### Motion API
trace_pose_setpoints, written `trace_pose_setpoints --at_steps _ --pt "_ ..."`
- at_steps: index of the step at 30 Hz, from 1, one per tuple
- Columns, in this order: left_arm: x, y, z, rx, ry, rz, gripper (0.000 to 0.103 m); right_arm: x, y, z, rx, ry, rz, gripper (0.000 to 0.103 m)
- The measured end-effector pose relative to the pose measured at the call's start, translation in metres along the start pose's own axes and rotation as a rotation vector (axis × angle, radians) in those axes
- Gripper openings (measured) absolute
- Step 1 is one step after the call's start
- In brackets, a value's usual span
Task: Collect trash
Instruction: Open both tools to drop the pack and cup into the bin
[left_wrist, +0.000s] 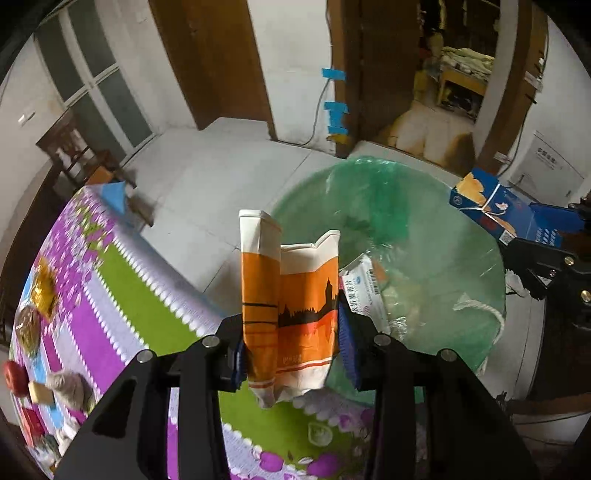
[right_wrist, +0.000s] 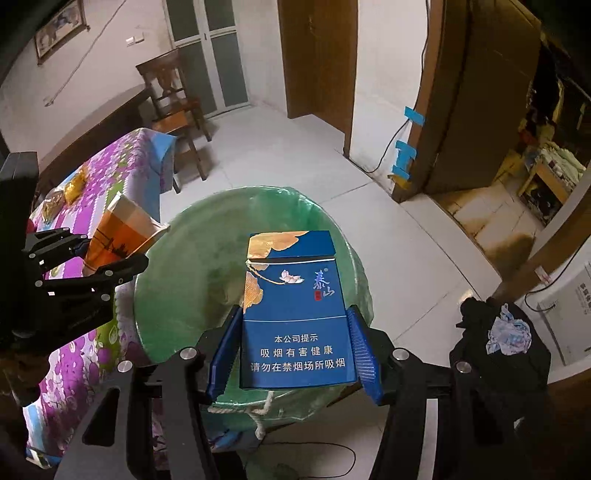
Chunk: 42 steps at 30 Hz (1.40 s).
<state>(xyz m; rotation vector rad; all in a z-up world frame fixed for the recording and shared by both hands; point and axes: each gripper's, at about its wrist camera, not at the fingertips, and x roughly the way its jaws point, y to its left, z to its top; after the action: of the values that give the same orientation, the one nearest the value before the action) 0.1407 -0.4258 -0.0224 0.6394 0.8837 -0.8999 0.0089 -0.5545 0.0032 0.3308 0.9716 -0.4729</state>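
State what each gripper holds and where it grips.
Left gripper: orange carton, pinched at its lower sides. Right gripper: blue cigarette pack, clamped across its lower half.

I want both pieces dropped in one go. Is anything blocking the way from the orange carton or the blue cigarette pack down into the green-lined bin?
Nothing visible does. The right gripper holds the blue cigarette pack directly over the open green-lined bin. The left gripper holds the orange carton at the bin's near edge, beside the table; the mouth is uncovered.

Black angular tool (left_wrist: 291, 354) frames with silver screws and ribbed blue pads (right_wrist: 360, 347).
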Motion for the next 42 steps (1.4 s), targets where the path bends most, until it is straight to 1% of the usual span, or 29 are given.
trace_pose_setpoints --at_steps 2,4,8,11,12,13,14,15,17,19,22,27,30,32,33,37,42 --pt "0.002 -0.001 0.002 0.008 0.004 -0.003 0.038 0.002 -0.004 0.002 0.014 0.003 0.007 0.058" --pt "0.005 -0.001 0.004 0.009 0.01 -0.016 0.038 0.004 -0.004 0.001 0.022 0.006 0.014 0.058" --pt "0.012 -0.004 0.007 0.007 0.013 -0.018 0.039 0.012 -0.001 0.004 0.043 0.006 0.033 0.058" --pt "0.013 -0.005 0.009 0.014 -0.002 0.005 0.042 0.017 0.002 0.008 0.06 -0.007 0.042 0.058" --pt "0.014 -0.005 0.01 0.014 -0.007 0.018 0.047 0.019 0.003 0.009 0.062 -0.012 0.045 0.059" --pt "0.014 -0.005 0.01 0.008 -0.001 0.03 0.057 0.021 0.004 0.011 0.062 -0.017 0.053 0.062" --pt "0.013 -0.005 0.01 0.003 -0.002 0.031 0.068 0.024 0.006 0.013 0.063 -0.02 0.064 0.071" --pt "0.011 -0.003 0.01 -0.002 -0.013 0.031 0.072 0.026 0.006 0.014 0.063 -0.032 0.067 0.072" --pt "0.007 -0.002 0.009 -0.001 -0.023 0.048 0.072 0.029 0.007 0.014 0.063 -0.036 0.053 0.072" --pt "0.005 0.0 0.007 -0.009 -0.025 0.04 0.072 0.032 0.004 0.012 0.085 -0.032 0.066 0.072" --pt "0.005 0.0 0.006 -0.015 -0.025 0.03 0.072 0.034 -0.001 0.007 0.094 -0.028 0.056 0.072" --pt "0.007 -0.006 0.0 -0.014 -0.025 0.035 0.072 0.027 -0.012 -0.006 0.107 -0.038 0.032 0.072" --pt "0.003 -0.008 -0.007 -0.026 -0.033 0.028 0.073 0.021 -0.016 -0.016 0.128 -0.051 0.036 0.072" --pt "-0.002 -0.01 -0.011 -0.033 -0.047 0.038 0.077 0.016 -0.019 -0.024 0.14 -0.057 0.042 0.072" --pt "-0.007 -0.011 -0.016 -0.039 -0.061 0.037 0.078 0.015 -0.02 -0.028 0.143 -0.061 0.046 0.072" --pt "-0.023 -0.013 -0.033 -0.035 -0.096 0.017 0.08 0.006 -0.011 -0.043 0.14 -0.088 0.062 0.072" --pt "-0.043 -0.009 -0.06 -0.044 -0.14 0.038 0.081 -0.005 0.015 -0.059 0.09 -0.14 0.06 0.072"
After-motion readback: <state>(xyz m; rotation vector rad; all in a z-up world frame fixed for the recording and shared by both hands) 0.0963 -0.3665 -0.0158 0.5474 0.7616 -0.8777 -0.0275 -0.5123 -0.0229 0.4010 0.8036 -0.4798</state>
